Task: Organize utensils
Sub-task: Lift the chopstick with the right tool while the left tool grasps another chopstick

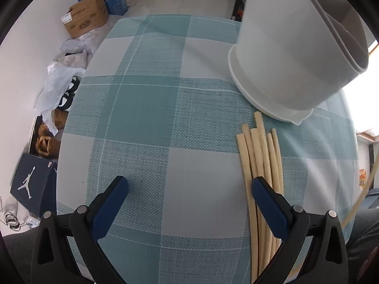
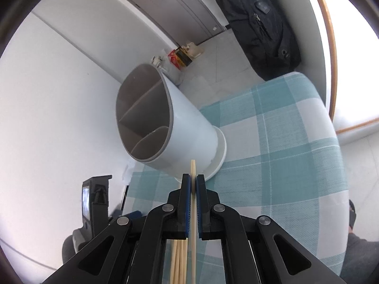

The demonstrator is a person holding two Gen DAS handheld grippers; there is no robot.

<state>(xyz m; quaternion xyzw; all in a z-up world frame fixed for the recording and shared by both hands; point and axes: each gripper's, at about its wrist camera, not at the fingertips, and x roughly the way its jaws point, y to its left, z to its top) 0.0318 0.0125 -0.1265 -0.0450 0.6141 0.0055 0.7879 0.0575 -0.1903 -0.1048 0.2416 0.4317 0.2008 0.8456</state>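
Note:
A white utensil holder with grey inner dividers stands on the checked tablecloth; in the right wrist view the holder shows its open top. Several pale wooden chopsticks lie side by side on the cloth just in front of the holder's base. My left gripper is open and empty, low over the cloth, with its right finger over the chopsticks. My right gripper is shut on one chopstick, whose tip points at the holder's base. The lying chopsticks show below it.
The teal and white checked table drops off at its left edge to a floor with cardboard boxes, plastic bags and a shoe box. A dark jacket hangs beyond the table's far side. A phone on a stand sits at left.

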